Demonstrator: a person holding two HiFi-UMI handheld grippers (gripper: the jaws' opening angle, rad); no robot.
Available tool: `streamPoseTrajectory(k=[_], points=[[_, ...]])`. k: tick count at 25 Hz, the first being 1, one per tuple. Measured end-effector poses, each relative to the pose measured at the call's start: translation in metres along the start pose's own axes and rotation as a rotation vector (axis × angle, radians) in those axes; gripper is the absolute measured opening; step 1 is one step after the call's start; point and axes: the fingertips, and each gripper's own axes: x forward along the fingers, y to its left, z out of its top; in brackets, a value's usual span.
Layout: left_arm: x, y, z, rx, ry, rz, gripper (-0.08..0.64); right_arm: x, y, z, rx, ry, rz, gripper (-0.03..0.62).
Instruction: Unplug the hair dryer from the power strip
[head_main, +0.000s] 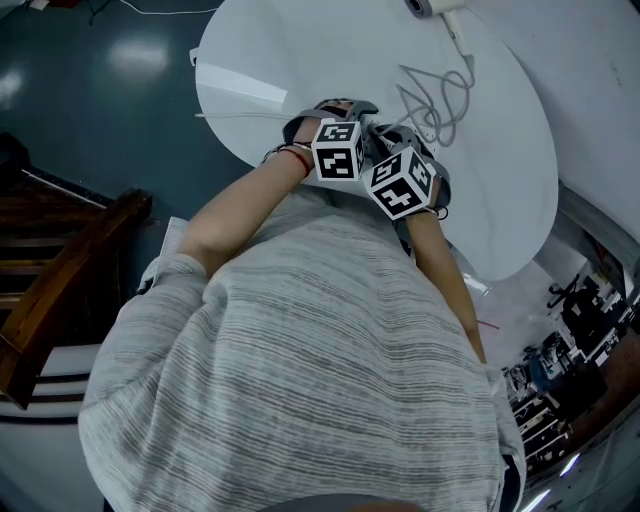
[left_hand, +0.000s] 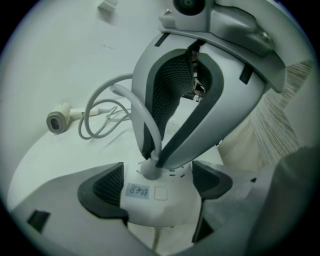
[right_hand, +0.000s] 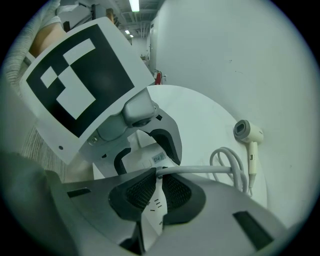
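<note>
While the left gripper (left_hand: 159, 185) clamps the power strip (left_hand: 165, 205), the right gripper (right_hand: 157, 187) pinches the plug (left_hand: 149, 170) at its cord (right_hand: 200, 169); a slanted pull may slip.

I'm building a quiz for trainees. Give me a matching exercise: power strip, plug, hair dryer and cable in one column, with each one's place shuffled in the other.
1 power strip
2 plug
3 hair dryer
4 cable

A lying free, far across the table
B pinched in the right gripper jaws
C looped on the table
D held in the left gripper jaws

Pairs: 1-D, 2-B, 3-A, 4-C
</note>
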Motion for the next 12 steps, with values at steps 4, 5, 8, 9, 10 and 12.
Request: streamPoseTrajectory(k=[4,5,8,9,10,12], points=[[-0.001,-0.002,-0.001,0.010,0.001,-0.005,0.422,-0.017,-0.005,0.014,0.046,-0.067,0.005,0.052],[-0.001,-0.002,-0.001,0.014,0.001,-0.005,0.422,-0.031,-0.014,0.026,0.063,-0.114,-0.005,0.052],[-0.002,-0.001,-0.003,0.016,0.004,-0.005,0.422,-0.069,-0.043,0.054,0.066,-0.189,-0.028,0.052],[-0.001,-0.002,-0.002,0.015,0.007,-0.006,0.422,-0.078,-0.049,0.056,0.077,-0.205,-0.027,0.052],[-0.001,-0.003,-0.002,0.015,0.009,-0.008,0.422,-0.085,-0.053,0.055,0.092,-0.219,-0.027,0.052],[-0.003,-0.004,0.001,0.021,0.011,-0.014,0.422,-0.095,-0.055,0.050,0.123,-0.240,-0.030,0.052]])
